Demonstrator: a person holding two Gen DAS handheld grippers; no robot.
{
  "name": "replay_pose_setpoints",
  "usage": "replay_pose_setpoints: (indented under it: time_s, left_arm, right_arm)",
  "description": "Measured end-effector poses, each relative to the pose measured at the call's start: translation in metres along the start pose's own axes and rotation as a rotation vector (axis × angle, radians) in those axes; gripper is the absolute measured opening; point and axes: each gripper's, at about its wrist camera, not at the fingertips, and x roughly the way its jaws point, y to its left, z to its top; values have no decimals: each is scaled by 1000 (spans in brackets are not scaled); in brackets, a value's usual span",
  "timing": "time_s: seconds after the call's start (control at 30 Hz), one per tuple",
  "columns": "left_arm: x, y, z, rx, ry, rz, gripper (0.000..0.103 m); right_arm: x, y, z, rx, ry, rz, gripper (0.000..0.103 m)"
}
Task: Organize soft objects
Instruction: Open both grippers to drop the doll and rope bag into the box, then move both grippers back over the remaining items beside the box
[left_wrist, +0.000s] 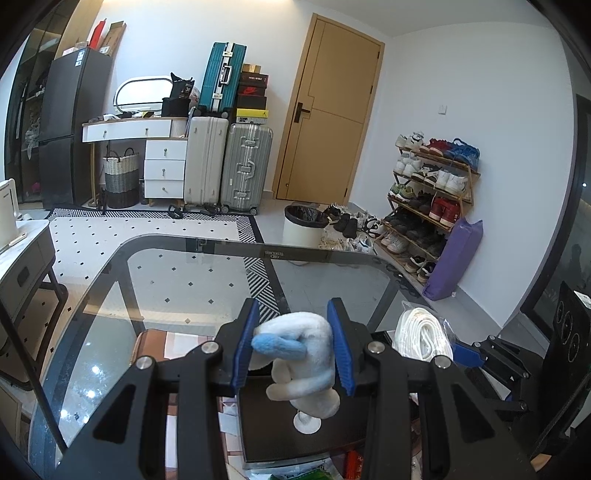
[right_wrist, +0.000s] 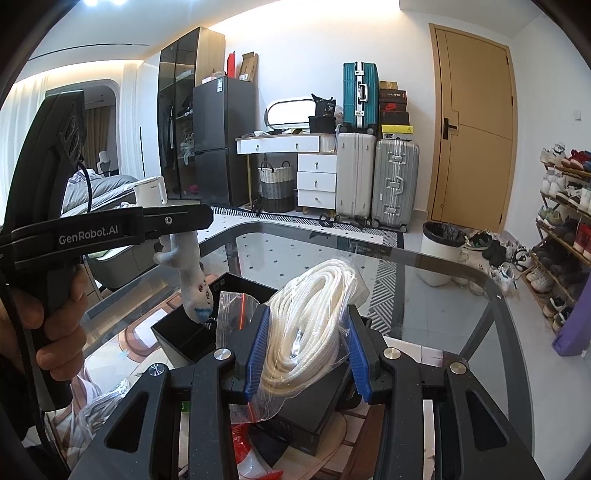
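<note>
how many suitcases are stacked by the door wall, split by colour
teal suitcase: 1
white suitcase: 1
silver suitcase: 1
total: 3

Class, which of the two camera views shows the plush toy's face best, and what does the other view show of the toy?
The right wrist view: the plush toy hangs head-down from the left gripper, its face turned to the camera. The left wrist view shows only its white-and-blue body between the jaws, face hidden.
</note>
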Motion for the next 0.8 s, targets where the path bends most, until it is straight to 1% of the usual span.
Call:
replay_pose_setpoints:
  time_s: [0.13,0.17,0.2,0.23,0.27,0.3,0.37,0.4,0.43,0.47,0.5,0.53,0.57,0.67,0.7,0.8]
  left_arm:
    - [9,-4,-6,24,27,9,39]
    - [11,-7,-8,40,36,13,43]
    - [12,-9,-9,50,41,13,48]
    - [12,-10,-10,55,41,11,62]
    - [11,-11,-11,55,35,9,66]
    - [9,-12,-11,53,31,10,68]
    - [6,-11,-12,50,26,21,88]
    - [4,-10,-12,44,18,25,90]
    - [1,-9,-13,38,15,23,91]
    - [-1,-7,-13,34,17,20,92]
    - [-3,-7,-14,34,20,24,94]
    - [-5,-6,-15,35,18,32,101]
    - [-10,-5,-17,35,10,49,103]
    - [-22,-1,-24,31,-2,73,103]
    - [-26,-1,-27,31,-1,80,103]
    - [-35,2,-32,44,-3,104,103]
  right_arm:
    - [6,0,0,9,21,18,40]
    - [5,0,0,12,16,33,45]
    - [3,1,1,9,4,34,48]
    - [1,2,1,1,-9,15,55]
    - [0,2,1,-2,-15,4,58]
    - [-1,2,1,-1,-17,5,58]
    - [-3,1,0,-3,-11,-8,58]
    - [-3,1,0,-4,-12,-14,58]
    - [-5,1,-1,-2,-13,-19,61]
    - [-7,1,-3,1,-15,-23,68]
    - [-10,1,-4,4,-20,-25,72]
    - [-13,2,-5,8,-27,-27,80]
    - [-16,2,-7,12,-32,-27,88]
    - [-23,5,-11,33,-22,-1,100]
    - [-24,6,-12,35,-19,5,102]
    - [-30,11,-14,34,-18,-2,102]
